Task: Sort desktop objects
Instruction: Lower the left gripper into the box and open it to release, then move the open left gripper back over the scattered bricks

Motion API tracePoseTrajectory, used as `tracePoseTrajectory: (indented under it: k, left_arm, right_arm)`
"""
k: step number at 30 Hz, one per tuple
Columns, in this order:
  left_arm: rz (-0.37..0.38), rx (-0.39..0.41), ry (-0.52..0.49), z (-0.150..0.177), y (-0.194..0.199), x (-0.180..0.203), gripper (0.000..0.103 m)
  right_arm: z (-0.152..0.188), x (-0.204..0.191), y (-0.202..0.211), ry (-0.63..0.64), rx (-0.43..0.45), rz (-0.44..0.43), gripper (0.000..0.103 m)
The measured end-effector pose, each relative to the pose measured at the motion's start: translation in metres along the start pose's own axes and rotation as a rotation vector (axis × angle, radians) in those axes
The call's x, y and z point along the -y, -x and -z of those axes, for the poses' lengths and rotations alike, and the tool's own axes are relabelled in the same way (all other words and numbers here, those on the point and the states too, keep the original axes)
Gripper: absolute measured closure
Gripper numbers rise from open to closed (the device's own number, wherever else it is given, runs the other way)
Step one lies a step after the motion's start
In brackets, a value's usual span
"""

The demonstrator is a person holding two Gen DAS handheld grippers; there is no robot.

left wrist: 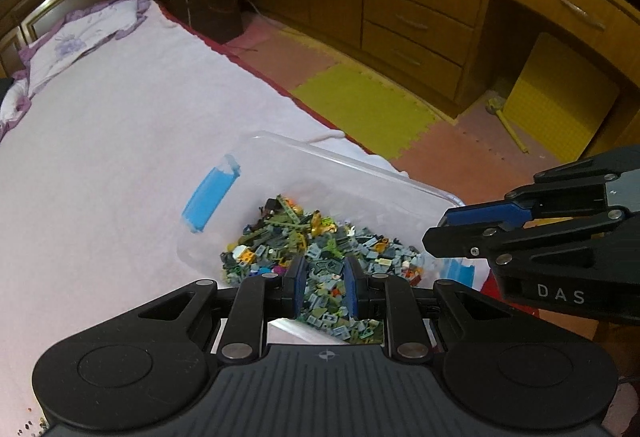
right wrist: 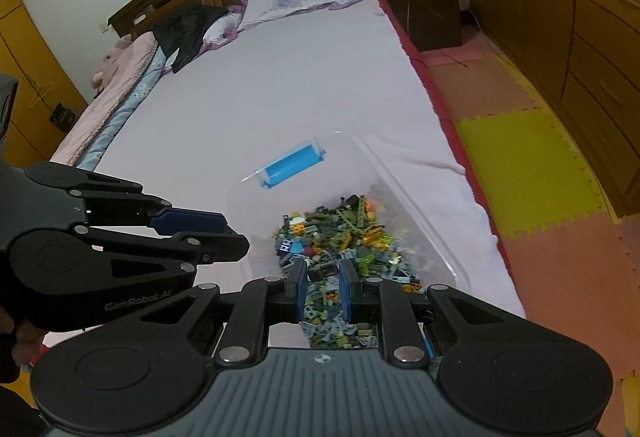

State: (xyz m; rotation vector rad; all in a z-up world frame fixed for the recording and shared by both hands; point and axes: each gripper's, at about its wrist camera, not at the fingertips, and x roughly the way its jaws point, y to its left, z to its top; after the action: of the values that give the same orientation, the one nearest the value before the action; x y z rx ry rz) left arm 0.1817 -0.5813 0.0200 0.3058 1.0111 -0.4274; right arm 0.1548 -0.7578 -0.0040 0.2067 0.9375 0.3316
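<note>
Pink bedsheet (left wrist: 120, 157), clear bin (left wrist: 360, 165), wooden drawers (left wrist: 420, 5), foam mats (left wrist: 360, 105)

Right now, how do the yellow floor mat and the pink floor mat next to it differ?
The yellow floor mat is bright yellow-green; the pink floor mat is dull salmon. The yellow one lies nearer the drawers; the pink one lies nearer the camera, by the clear box. Both are flat foam tiles joined by toothed edges.
</note>
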Motion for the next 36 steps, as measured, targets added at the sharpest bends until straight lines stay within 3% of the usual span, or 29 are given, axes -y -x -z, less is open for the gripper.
tracePoseTrajectory:
  k: [23, 29, 31, 36]
  left_arm:
    - [-0.009, -0.013, 0.019, -0.005, -0.001, 0.005, 0.078]
    - [-0.019, -0.021, 0.04, 0.0, 0.002, 0.001, 0.066]
    - [-0.027, -0.02, 0.053, 0.003, 0.005, -0.002, 0.056]
    - [-0.054, -0.021, 0.114, 0.018, 0.016, -0.017, 0.049]
  right_arm:
    - [-0.001, 0.006, -0.004, -0.012, -0.021, 0.005, 0.08]
    - [-0.002, 0.003, -0.007, -0.011, -0.028, 0.002, 0.071]
    - [-0.002, 0.002, -0.009, -0.017, -0.036, -0.002, 0.067]
    - [-0.003, -0.008, -0.019, -0.012, -0.069, -0.01, 0.061]
